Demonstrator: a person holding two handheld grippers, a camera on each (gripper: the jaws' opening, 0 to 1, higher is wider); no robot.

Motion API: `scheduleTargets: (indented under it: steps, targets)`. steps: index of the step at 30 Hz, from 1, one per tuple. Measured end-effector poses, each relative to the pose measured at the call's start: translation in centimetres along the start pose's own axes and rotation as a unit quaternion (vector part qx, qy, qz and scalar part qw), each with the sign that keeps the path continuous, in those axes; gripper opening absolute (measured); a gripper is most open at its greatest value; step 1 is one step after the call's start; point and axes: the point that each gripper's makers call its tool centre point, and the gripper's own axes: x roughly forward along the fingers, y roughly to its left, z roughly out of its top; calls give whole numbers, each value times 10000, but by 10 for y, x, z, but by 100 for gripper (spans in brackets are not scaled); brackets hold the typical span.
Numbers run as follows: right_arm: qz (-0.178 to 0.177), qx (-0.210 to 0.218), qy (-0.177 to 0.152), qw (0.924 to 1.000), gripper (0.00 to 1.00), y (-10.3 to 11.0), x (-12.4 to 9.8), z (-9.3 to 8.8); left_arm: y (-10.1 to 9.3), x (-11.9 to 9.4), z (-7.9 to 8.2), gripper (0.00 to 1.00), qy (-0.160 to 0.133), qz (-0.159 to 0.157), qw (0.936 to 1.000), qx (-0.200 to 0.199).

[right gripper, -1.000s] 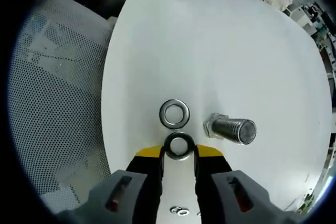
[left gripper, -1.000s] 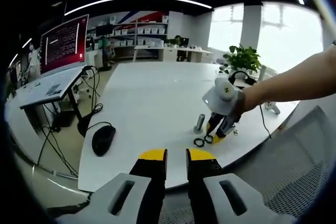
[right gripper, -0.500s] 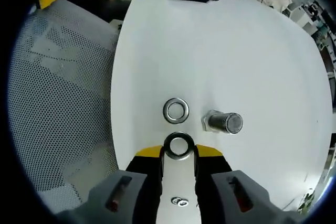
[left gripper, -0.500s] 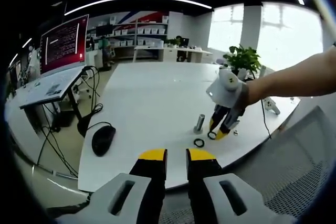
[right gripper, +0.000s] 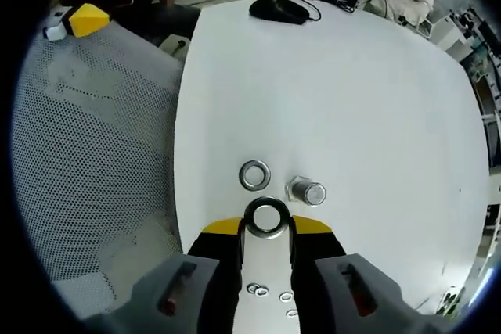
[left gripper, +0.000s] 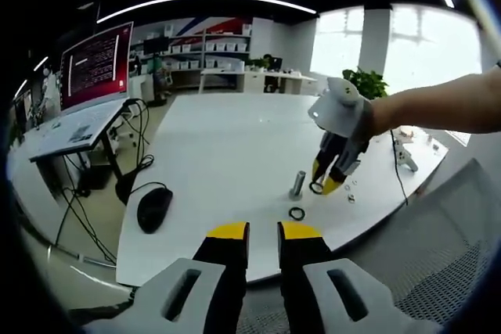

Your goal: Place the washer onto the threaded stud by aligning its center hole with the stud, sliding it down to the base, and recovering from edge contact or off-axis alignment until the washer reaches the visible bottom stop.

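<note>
Your right gripper (right gripper: 266,228) clamps a washer (right gripper: 267,216) above the table (right gripper: 352,99); a spare washer (right gripper: 254,175) lies beside the stud (right gripper: 307,192); left gripper (left gripper: 263,234) nearly closed, empty.

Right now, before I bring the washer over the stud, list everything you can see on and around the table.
Held washer: one, silver, clamped between the right gripper's jaws above the table.
Spare washer: one, silver, flat on the table beside the stud.
Threaded stud: one, silver, upright on the table.
Small washers: a few, silver, near the table edge.
Mouse: one, black, corded, at the far end of the table.
Table: one, white.
Mesh chair: one, grey, beside the table.
Monitor: one, red screen, on a side desk.
Potted plant: one, green, beyond the table.
Right gripper: yellow-tipped, shut on the washer.
Left gripper: yellow-tipped, held back from the table.
</note>
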Motion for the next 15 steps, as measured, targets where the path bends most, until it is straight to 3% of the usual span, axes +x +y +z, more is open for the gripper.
scheduleTargets:
  steps: [15]
  targets:
    - [-305, -200, -68, 9993, 23, -20, -9, 15, 0, 0, 1, 12, -26, -2, 10000, -20]
